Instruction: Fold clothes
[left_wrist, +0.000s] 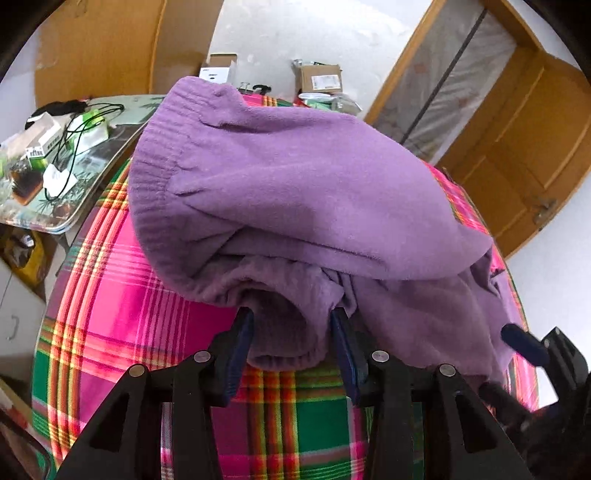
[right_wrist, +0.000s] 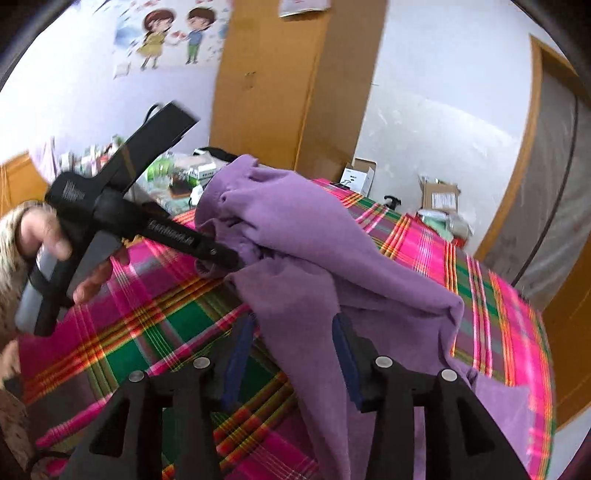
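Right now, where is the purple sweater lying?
The purple sweater lies bunched on the plaid cloth, in the middle of both wrist views. Its near edge sits between the open fingers of the left gripper, with the cluttered tray to its left.

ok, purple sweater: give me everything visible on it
The purple sweater looks like soft fleecy knit with a ribbed hem band. It lies bunched and partly folded on the plaid cloth, the top layer draped over crumpled lower folds. A fold sits between the left gripper pads; the right gripper straddles a hanging flap.
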